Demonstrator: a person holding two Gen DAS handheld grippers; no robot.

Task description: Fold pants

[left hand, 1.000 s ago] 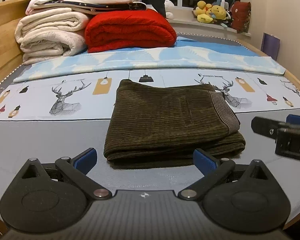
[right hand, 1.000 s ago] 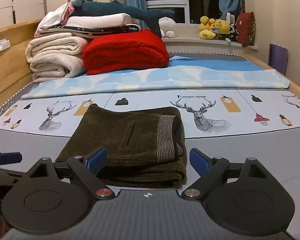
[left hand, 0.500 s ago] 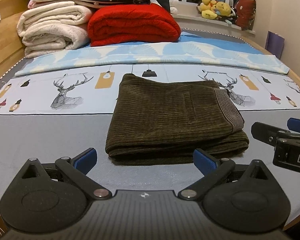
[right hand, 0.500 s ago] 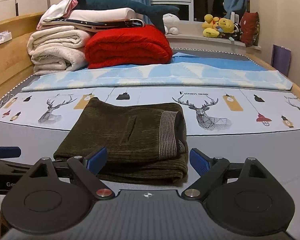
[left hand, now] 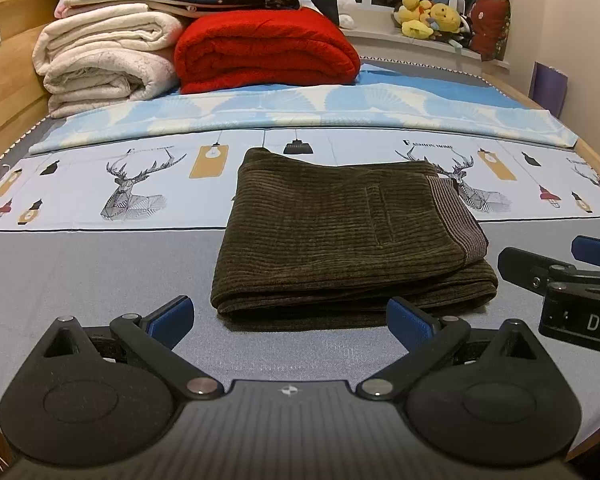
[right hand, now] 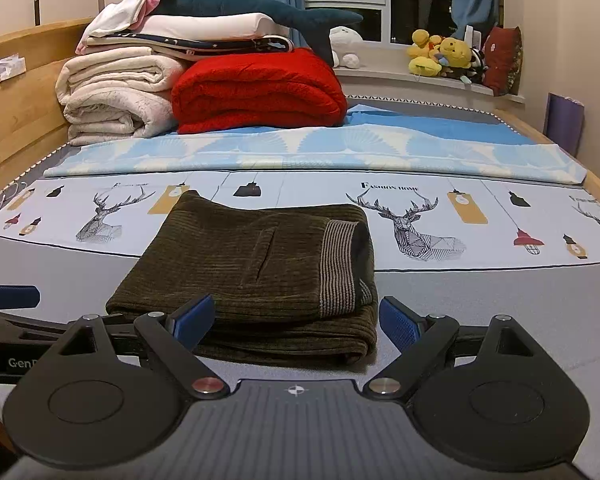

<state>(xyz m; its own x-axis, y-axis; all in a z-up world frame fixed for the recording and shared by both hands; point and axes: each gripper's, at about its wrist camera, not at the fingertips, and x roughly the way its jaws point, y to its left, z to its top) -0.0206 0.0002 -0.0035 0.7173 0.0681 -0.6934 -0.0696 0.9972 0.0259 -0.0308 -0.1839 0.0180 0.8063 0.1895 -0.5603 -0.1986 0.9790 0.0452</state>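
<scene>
Pants [left hand: 348, 236] lie folded into a compact brown corduroy stack at the centre of both wrist views, on the grey part of the bed sheet [left hand: 100, 272], far edge over the printed band. Striped waistband [right hand: 338, 268] sits on the right end of the top layer.

Left hand-held gripper [left hand: 290, 316]: released, jaws spread wide, nothing between them, pads just short of the stack's near edge. Right hand-held gripper [right hand: 296, 318]: released too, empty, jaws straddling the near right corner of the stack; cannot tell whether the left pad touches the fabric.

No containers in view. Stacked goods only: cream blankets [left hand: 104, 68] and red blanket [left hand: 264, 48] upper left of the frame, white pillow [right hand: 204, 26] and dark blue plush shark [right hand: 260, 6] on top. Yellow plush toys [right hand: 440, 54] on the window sill, upper right.

Readable writing: "FASHION HOME" [right hand: 390, 187] on the sheet next to the deer print; "DA" on the other gripper's body at the right edge of the left wrist view; "Gen" on the one at the left edge of the right wrist view. Rest cut off.
</scene>
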